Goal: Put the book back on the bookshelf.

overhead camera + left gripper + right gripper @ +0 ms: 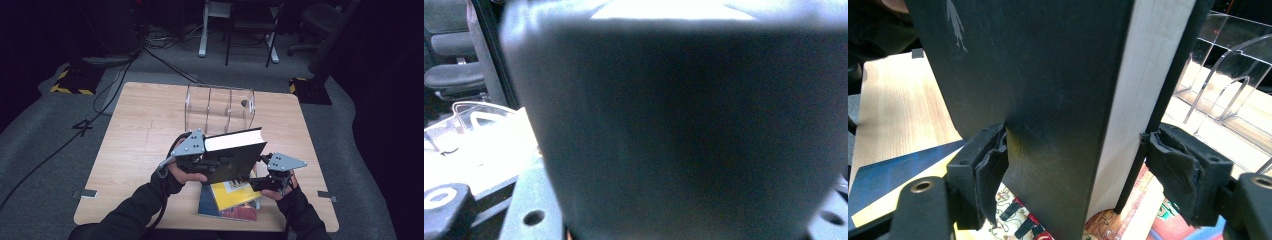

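Note:
A thick black book (pixel 235 156) with a pale page edge is held tilted up above the table. My left gripper (pixel 214 163) is shut on its left end, and in the left gripper view the dark cover (pixel 674 125) sits blurred right up against the camera. My right gripper (pixel 257 183) is at the book's lower right corner. In the right gripper view the book (pixel 1048 100) stands between the jaws (pixel 1075 155), with a worn pad against each cover.
A yellow book (pixel 235 192) lies on a blue one (pixel 210 205) under the raised book, near the table's front edge. A clear acrylic rack (pixel 220 107) with dividers stands just behind. Bare wooden table (pixel 140 130) lies to the left.

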